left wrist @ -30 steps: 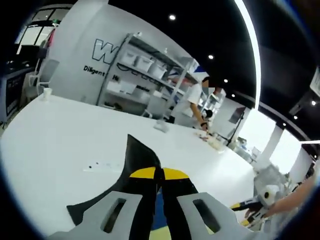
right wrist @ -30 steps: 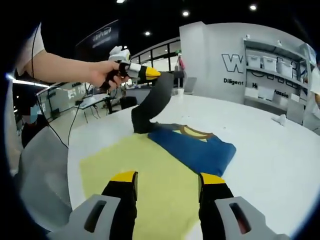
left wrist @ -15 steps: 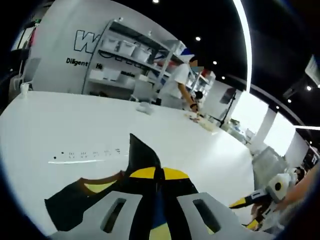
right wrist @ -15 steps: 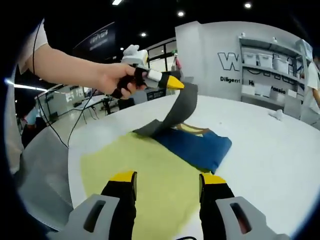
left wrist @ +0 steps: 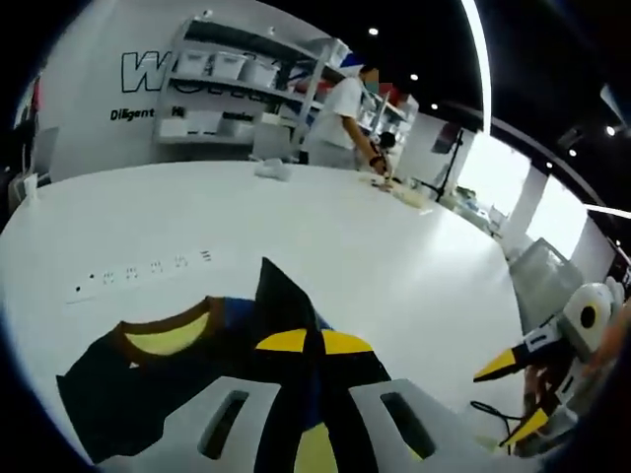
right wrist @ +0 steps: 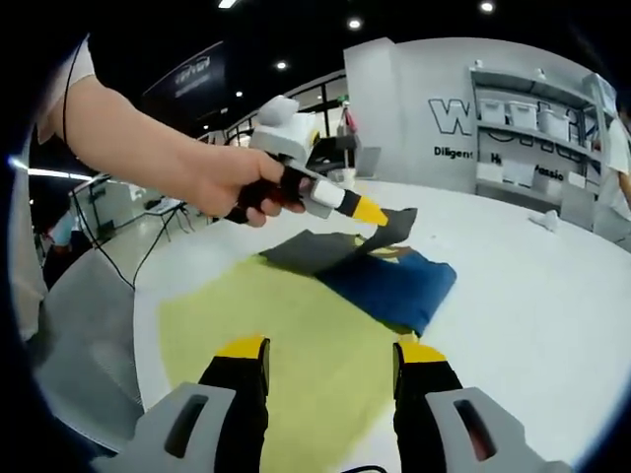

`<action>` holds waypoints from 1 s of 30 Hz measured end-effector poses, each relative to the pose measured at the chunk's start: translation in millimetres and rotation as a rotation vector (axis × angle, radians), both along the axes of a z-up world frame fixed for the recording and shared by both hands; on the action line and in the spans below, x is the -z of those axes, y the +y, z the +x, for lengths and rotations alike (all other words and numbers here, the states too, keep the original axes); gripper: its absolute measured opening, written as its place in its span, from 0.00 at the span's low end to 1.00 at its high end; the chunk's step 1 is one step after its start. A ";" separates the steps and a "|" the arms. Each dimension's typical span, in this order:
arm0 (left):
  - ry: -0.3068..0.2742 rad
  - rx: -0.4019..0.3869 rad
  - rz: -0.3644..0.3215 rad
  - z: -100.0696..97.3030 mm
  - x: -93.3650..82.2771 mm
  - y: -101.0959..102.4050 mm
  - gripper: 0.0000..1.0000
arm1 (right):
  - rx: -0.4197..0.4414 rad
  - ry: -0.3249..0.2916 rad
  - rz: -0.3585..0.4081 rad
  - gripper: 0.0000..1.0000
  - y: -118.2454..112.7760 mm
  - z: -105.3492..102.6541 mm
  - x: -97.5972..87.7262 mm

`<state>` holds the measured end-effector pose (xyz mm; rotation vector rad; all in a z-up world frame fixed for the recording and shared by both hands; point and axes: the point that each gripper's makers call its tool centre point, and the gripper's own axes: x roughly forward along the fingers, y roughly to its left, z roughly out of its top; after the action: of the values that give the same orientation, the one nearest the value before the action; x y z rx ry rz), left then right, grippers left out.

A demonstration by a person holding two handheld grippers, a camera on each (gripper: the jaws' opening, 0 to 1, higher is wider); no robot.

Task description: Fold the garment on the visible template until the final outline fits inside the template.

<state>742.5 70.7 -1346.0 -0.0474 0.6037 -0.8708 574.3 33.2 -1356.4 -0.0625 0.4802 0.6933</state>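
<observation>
Low claw-mounted views, shared garment (right wrist: 385, 281)

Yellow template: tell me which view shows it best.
The right gripper view. There the yellow template lies broad on the white table, with the folded blue garment at its far edge. The left gripper view shows just a yellow sliver between that tool's jaws, under dark cloth.
</observation>
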 end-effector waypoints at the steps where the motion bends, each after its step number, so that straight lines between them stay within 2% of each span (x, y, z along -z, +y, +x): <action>1: 0.002 0.005 0.006 -0.2 2.2 -0.4 0.01 | 0.000 0.000 0.000 0.47 0.0 0.5 0.0; 8: 0.022 0.011 0.036 -3.0 13.3 0.2 0.01 | -0.001 0.005 0.003 0.47 1.2 1.8 1.5; 11: 0.051 0.041 0.007 -12.5 15.3 -10.0 0.02 | -0.003 0.009 0.001 0.47 1.5 1.4 2.9; 14: 0.054 0.090 -0.017 -24.4 13.7 -20.1 0.06 | -0.005 0.011 -0.001 0.47 1.9 1.3 3.4; 20: 0.075 0.107 -0.039 -34.4 11.5 -15.4 0.13 | -0.013 0.010 -0.004 0.47 4.3 5.0 1.9; 23: 0.066 0.115 -0.035 -38.4 7.5 -5.3 0.13 | -0.013 0.009 -0.006 0.47 4.7 8.1 1.5; 26: 0.062 0.093 -0.032 -37.4 6.1 14.9 0.13 | -0.011 0.012 -0.008 0.47 4.1 12.6 2.1; 30: 0.056 0.045 -0.027 -36.3 6.2 51.2 0.12 | -0.010 0.014 -0.012 0.46 3.7 19.0 2.1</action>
<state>706.2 122.0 -1352.2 -0.0836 0.6475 -0.9233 593.4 36.9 -1358.5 -0.0713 0.4974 0.7009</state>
